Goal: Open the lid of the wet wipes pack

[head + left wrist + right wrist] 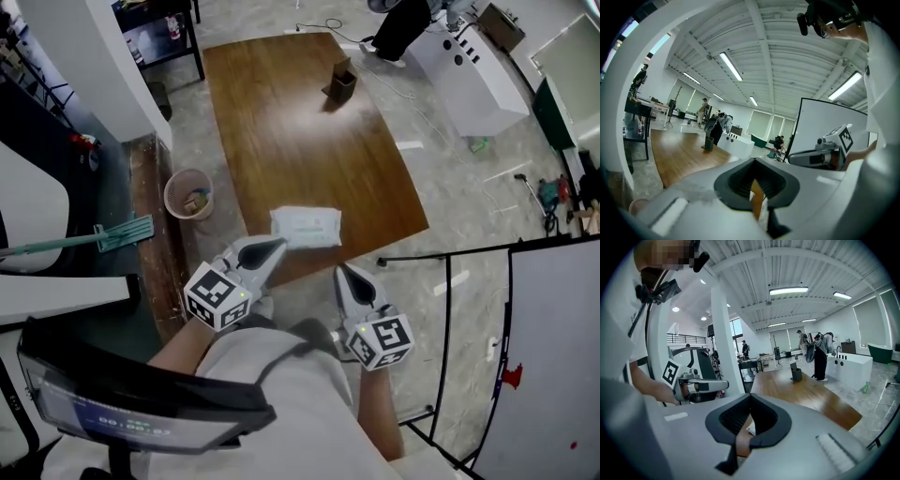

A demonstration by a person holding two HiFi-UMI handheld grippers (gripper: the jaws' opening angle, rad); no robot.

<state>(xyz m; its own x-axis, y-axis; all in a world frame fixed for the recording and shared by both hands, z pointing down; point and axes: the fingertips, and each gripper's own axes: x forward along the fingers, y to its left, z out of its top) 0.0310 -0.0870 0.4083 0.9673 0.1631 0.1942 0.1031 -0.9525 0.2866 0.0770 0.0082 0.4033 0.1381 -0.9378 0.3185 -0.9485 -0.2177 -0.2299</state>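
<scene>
The wet wipes pack lies flat just below the middle of the head view, close to the near edge of the wooden surface. Its broad printed face is up, which likely puts the flap lid within reach from above. The lid is too small to make out, but nothing stands up from the pack, so it looks not yet opened.

The left gripper sits just below and left of the pack, its tip at the near left corner; whether it touches cannot be told. That would suit pinning the pack down. The right gripper is lower right, near but apart, probably the one meant to catch the lid's edge.

Each gripper's own view shows its dark pads pressed together with nothing pinched: the left gripper and the right gripper both point out over the surface.

Farther off, a dark box stands at the far end of the surface, well apart from the pack. A round bin stands on the floor to the left.
</scene>
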